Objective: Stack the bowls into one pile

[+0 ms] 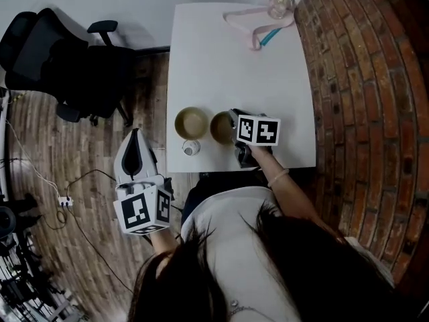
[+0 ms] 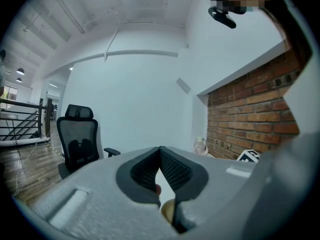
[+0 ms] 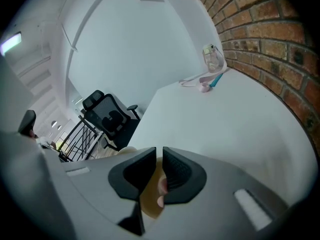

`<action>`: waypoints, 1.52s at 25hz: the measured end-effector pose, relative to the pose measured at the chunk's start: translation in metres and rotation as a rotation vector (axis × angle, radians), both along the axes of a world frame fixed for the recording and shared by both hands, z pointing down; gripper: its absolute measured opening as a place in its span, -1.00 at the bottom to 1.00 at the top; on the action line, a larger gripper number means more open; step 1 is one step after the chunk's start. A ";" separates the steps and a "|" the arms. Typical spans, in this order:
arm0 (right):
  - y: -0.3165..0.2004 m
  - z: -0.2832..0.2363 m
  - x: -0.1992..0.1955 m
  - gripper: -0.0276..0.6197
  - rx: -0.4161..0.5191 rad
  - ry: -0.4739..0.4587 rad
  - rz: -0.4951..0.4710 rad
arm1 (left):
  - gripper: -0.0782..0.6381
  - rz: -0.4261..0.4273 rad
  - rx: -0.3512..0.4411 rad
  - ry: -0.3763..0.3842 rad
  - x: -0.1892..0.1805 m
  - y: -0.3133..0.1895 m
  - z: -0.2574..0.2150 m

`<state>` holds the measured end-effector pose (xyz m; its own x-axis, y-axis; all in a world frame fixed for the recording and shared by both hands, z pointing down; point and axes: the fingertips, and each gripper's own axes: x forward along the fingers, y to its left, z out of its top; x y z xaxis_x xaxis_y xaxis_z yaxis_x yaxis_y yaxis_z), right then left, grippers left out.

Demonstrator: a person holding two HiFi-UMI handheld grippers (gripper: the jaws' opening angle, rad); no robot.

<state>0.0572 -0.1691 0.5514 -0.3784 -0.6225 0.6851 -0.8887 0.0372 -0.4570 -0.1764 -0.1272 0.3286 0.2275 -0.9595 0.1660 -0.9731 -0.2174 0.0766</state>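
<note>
Right gripper (image 1: 232, 123) is pinched down on the rim of the right bowl (image 1: 220, 127), with the bowl wall sitting in the thin gap between the jaws. Left gripper (image 1: 136, 134) is closed on nothing and hangs off the counter's (image 1: 221, 59) left side over the floor (image 1: 80, 180). Both bowls sit side by side near the front edge, and the left bowl (image 1: 192, 123) is the obvious landing spot.

What I'd worry about: a one-sided rim pinch lets the bowl tip or slip once it's lifted, I reckon. There's also a little glass thing (image 1: 191, 147) (can't tell exactly what it is) just in front of the bowls, right at the edge. A low swing could knock it to the floor. Dropping the bowl in off-centre could shove the left bowl towards that edge too.

The counter is plain white and looks smooth, so stuff will probably slide. At the far end there's a jar (image 1: 281, 2) and a pink ribbon (image 1: 244, 22). There's a brick wall (image 1: 362, 79) on the right, a wood floor, and a black chair (image 1: 60, 59) off to the left.
</note>
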 end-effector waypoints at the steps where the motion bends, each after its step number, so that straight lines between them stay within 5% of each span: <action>1: 0.001 0.000 0.004 -0.81 0.001 0.003 0.009 | -0.78 0.011 0.000 0.001 0.003 -0.002 0.000; 18: 0.024 0.006 0.046 -0.77 -0.021 0.030 0.093 | -0.78 0.151 -0.011 0.016 0.055 -0.015 0.006; 38: 0.038 0.041 0.044 -0.68 -0.114 -0.004 0.065 | -0.78 0.158 -0.100 0.010 0.063 -0.018 0.035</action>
